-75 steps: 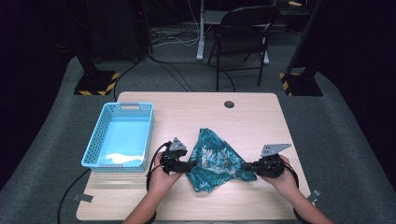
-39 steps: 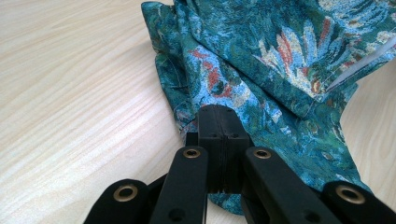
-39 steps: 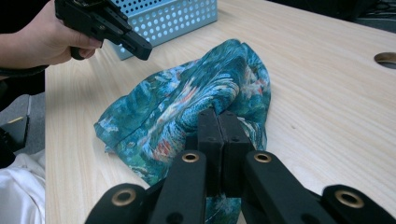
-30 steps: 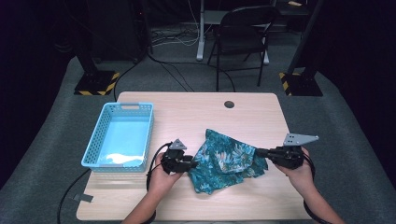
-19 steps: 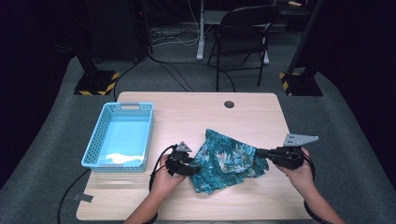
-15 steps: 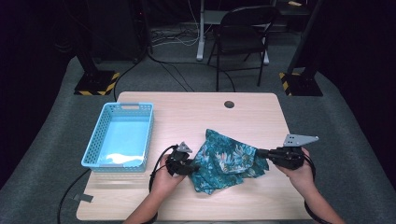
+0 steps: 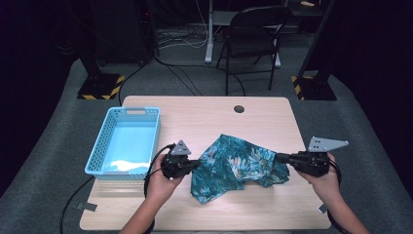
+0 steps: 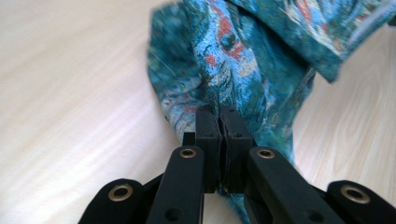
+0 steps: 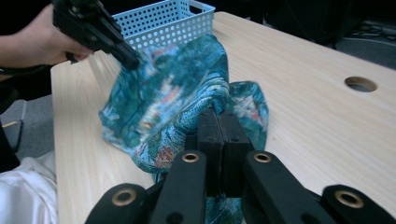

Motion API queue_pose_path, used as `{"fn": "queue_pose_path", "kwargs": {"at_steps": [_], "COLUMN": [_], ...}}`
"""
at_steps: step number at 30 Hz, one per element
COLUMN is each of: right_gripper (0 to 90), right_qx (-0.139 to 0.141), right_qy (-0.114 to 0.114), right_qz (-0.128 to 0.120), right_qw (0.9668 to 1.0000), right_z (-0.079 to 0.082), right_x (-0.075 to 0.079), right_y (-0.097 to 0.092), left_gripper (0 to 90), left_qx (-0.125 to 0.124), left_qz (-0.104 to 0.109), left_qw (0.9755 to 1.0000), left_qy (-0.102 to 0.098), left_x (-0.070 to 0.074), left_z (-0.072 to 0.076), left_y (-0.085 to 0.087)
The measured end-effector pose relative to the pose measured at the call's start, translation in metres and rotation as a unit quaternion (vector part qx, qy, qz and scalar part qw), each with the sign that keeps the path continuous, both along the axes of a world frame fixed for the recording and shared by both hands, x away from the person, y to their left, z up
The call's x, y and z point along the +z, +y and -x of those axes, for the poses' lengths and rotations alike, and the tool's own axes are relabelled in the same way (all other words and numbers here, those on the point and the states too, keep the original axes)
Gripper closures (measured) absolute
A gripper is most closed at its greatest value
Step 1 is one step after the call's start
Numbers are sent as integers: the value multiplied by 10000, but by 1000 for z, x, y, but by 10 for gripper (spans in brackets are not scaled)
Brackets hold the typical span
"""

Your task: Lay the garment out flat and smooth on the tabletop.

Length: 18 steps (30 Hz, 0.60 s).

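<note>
A teal patterned cloth (image 7: 238,165) with red and white flecks hangs between my two grippers, just above the wooden table (image 7: 204,114). My left gripper (image 7: 197,164) has just been closing and is now shut on the cloth's left edge (image 8: 219,88); its pads pinch a fold of fabric. My right gripper (image 7: 278,158) is shut on the cloth's right edge (image 9: 205,100). In the right gripper view the left gripper (image 9: 133,60) shows at the upper left, holding the far side of the cloth.
A light blue plastic basket (image 7: 125,142) stands on the table's left side, close beside the left hand. A round cable hole (image 7: 238,108) sits near the table's far edge. A black chair (image 7: 253,34) stands behind the table.
The left gripper has closed on the cloth's left edge and lifted it. The right gripper has risen a little with its edge, and the cloth now stretches wider between them.
</note>
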State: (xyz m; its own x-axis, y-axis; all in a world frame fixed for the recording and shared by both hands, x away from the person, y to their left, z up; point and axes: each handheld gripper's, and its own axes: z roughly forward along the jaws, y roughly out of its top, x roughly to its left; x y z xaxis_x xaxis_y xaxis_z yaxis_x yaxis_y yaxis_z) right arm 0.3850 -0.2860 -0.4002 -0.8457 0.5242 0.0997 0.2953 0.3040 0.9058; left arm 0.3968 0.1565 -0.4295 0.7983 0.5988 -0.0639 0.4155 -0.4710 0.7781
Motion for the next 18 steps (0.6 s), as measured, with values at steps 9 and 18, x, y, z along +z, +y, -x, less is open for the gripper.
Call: {"fn": "queue_pose_path", "kwargs": {"at_steps": [9, 18], "right_gripper": [897, 897], "right_qx": [-327, -699], "right_qy": [208, 999], "right_qz": [281, 682], "right_qw": [9989, 9902], "right_z": [-44, -93], "right_x": [3, -49], "right_y": [-1, 5], "left_gripper": [878, 853], "left_qx": [283, 644], "left_qz": [-187, -298], "left_qw": [9994, 9965], "left_qy": [-41, 434], "left_x": [14, -32], "left_z": [-37, -78], "left_y": [4, -5]}}
